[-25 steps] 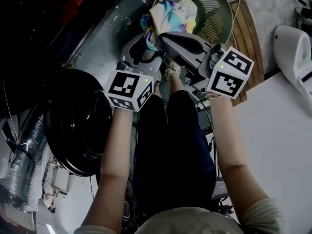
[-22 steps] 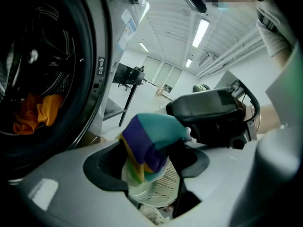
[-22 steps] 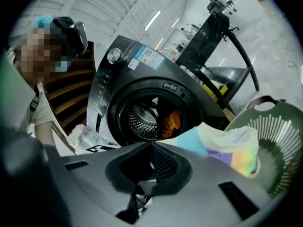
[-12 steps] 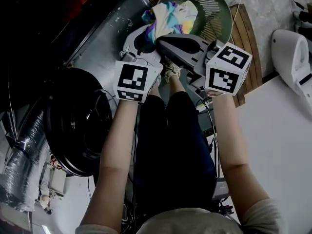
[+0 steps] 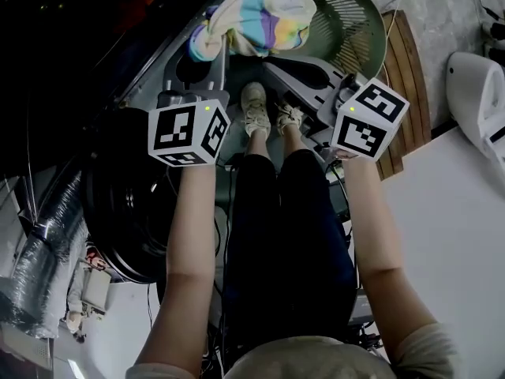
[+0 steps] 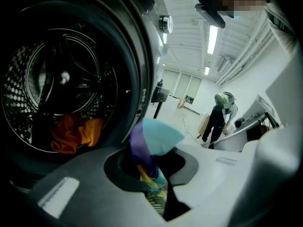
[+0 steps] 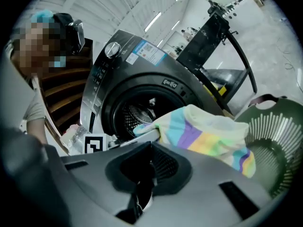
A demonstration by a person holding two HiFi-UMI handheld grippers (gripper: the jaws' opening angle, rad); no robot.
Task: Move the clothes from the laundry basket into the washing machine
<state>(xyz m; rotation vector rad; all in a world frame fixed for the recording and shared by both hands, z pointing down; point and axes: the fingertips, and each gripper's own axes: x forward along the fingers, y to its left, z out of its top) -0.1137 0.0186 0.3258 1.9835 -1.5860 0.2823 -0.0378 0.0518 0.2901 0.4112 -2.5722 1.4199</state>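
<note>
The left hand-held gripper point(image 6: 152, 171) has just been closing and now pinches a fold of the pastel striped garment point(image 5: 256, 18). The garment hangs bunched off its tip, up beside the rim of the green laundry basket point(image 5: 359, 34) and in front of the washing machine. The drum mouth point(image 6: 59, 82) lies ahead and to the left of that gripper, with an orange cloth point(image 6: 75, 134) already inside, so I'd say the carry must swing left and in. The right hand-held gripper point(image 7: 144, 183) is closed tight with no cloth in it, on the basket side and farther from the drum.
</note>
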